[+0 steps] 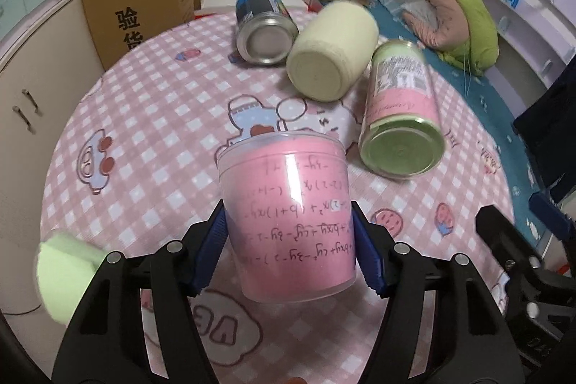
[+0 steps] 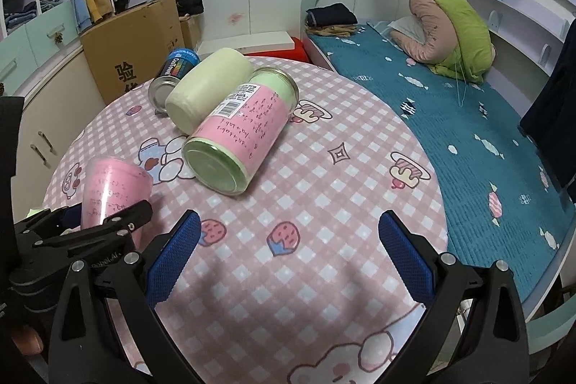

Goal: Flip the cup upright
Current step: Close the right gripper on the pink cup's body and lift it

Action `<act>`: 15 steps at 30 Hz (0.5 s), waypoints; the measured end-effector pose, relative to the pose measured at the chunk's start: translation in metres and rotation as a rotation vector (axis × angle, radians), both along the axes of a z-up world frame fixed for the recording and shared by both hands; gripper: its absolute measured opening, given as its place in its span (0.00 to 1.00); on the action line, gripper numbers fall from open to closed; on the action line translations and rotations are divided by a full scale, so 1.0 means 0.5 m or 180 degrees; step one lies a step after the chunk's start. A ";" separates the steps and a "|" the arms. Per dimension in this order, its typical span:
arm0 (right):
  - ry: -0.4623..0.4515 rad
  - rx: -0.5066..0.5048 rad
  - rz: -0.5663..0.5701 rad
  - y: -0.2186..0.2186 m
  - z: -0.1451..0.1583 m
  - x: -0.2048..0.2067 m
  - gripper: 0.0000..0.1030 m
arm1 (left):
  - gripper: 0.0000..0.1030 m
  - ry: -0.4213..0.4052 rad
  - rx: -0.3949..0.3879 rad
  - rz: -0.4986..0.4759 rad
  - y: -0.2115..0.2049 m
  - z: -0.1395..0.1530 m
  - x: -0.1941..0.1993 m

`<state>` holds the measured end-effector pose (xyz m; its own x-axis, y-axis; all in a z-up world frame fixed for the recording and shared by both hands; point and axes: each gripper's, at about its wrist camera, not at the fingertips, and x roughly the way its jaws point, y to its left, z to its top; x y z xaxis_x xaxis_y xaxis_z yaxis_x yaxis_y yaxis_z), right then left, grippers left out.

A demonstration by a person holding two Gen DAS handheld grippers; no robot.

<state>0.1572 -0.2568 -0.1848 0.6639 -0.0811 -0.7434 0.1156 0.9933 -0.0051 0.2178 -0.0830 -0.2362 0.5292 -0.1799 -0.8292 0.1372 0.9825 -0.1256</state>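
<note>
My left gripper [image 1: 288,236] is shut on a clear plastic cup with a pink handwritten paper lining [image 1: 288,218]. The cup is held above the table, tilted, wide rim pointing away and up. In the right wrist view the same cup [image 2: 108,189] shows at the left, held by the left gripper [image 2: 104,222]. My right gripper [image 2: 289,254] is open and empty over the near part of the table. Its edge shows at the right of the left wrist view [image 1: 504,240].
On the pink checked tablecloth [image 2: 306,204] three containers lie on their sides: a green jar with pink label [image 2: 237,135], a cream jar [image 2: 205,89], a blue-labelled can [image 2: 172,74]. A green sponge-like block [image 1: 64,272] sits at the left. A bed [image 2: 468,132] is to the right, a cardboard box [image 2: 133,60] behind.
</note>
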 end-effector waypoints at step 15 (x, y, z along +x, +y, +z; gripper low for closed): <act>-0.0056 0.0361 0.0065 0.026 0.034 0.017 0.93 | 0.86 -0.0127 -0.0218 0.0061 0.086 0.055 -0.042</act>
<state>0.1658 -0.2436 -0.1678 0.6776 0.0166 -0.7352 0.0946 0.9895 0.1095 0.1967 -0.0399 -0.2088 0.5654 -0.2251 -0.7935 0.1247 0.9743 -0.1875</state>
